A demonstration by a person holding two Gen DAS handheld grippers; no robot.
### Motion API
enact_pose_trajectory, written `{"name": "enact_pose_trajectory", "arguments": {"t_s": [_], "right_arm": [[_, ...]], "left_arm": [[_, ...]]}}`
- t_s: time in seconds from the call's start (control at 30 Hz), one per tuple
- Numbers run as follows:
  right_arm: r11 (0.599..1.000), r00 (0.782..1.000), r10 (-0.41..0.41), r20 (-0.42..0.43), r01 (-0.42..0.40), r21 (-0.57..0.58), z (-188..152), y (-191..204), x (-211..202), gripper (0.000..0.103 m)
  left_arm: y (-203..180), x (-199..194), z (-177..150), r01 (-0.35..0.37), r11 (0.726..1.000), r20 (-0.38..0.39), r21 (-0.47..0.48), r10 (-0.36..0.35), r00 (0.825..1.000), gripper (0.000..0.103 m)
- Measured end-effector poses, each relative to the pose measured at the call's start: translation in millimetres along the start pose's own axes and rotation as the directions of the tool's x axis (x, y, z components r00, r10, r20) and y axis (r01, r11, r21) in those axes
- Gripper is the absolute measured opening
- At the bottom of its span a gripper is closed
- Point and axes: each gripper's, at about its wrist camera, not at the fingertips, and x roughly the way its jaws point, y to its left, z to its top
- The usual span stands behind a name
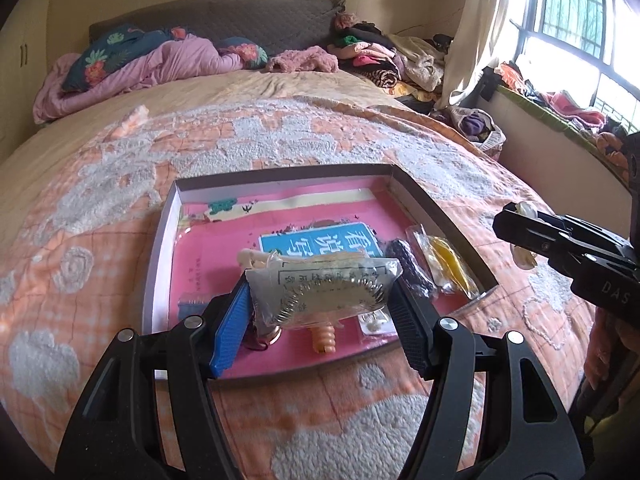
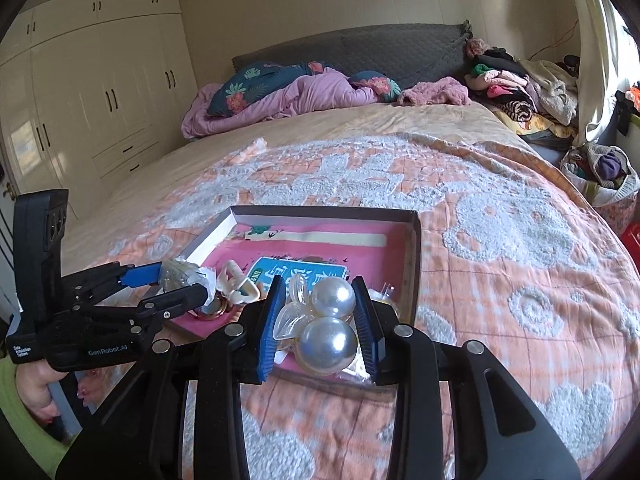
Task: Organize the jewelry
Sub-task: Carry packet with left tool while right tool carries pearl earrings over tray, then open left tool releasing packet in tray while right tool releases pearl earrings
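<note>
A shallow box lid (image 1: 160,248) with a pink printed lining lies on the bed; it also shows in the right wrist view (image 2: 416,248). My left gripper (image 1: 322,292) is shut on a clear plastic bag holding a coiled silver chain (image 1: 332,294), just above the box. Under it lie a copper ring (image 1: 272,334), an orange spiral piece (image 1: 324,338), a dark beaded strand (image 1: 412,266) and a yellow bagged piece (image 1: 450,264). My right gripper (image 2: 320,320) is shut on a hair clip with two large pearls (image 2: 326,344) and clear petals, over the box's near edge.
An orange-and-white fleece blanket (image 2: 500,272) covers the bed. Pink bedding and pillows (image 2: 280,96) lie at the head, piled clothes (image 2: 516,84) at the far right. Cream wardrobes (image 2: 100,92) stand left. A window (image 1: 580,40) and a laundry basket (image 2: 604,180) are right.
</note>
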Motion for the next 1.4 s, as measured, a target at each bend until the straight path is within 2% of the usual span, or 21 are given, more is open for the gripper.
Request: {"name": "enact_pose_trajectory", "arguments": {"t_s": [0.47,0.53,0.6,0.8,1.1,1.17,1.27,1.4], "right_arm": [[0.999,0.994,-0.005,-0.105,0.009,0.036,-8,-16,52,0.032],[0.999,0.993,-0.008,-0.114,0.012,0.04,-9,-18,57,0.032],[0.999,0.993,-0.01,-0.119,0.016,0.047,-10,-19,60,0.032],[0.998,0.992,-0.01,-0.123,0.018,0.06,-13,-23,64,0.032],[0.999,0.993,-0.013,-0.121,0.018,0.044,-14,-20,64,0.033],[0.999,0.992,-0.012,-0.122,0.017,0.04,-14,-19,63,0.037],[0.999,0.994,-0.017,-0.109,0.021,0.037,-14,-16,59,0.048],[0.999,0.995,-0.017,-0.099,0.021,0.043,-14,-16,51,0.055]], "left_arm": [[-10,25,13,-0.046,0.996,0.016,0.074,0.045,0.999,0.058],[-10,27,12,-0.059,0.995,0.021,0.085,0.058,0.998,0.059],[-12,29,11,-0.086,0.991,0.029,0.106,0.083,0.996,0.066],[-17,34,8,-0.133,0.979,0.048,0.153,0.127,0.991,0.067],[-13,29,10,-0.112,0.986,0.043,0.126,0.107,0.993,0.072],[-13,28,9,-0.103,0.987,0.041,0.122,0.099,0.994,0.072],[-14,26,9,-0.098,0.988,0.039,0.119,0.094,0.995,0.073],[-14,23,9,-0.088,0.99,0.037,0.109,0.085,0.996,0.073]]}}
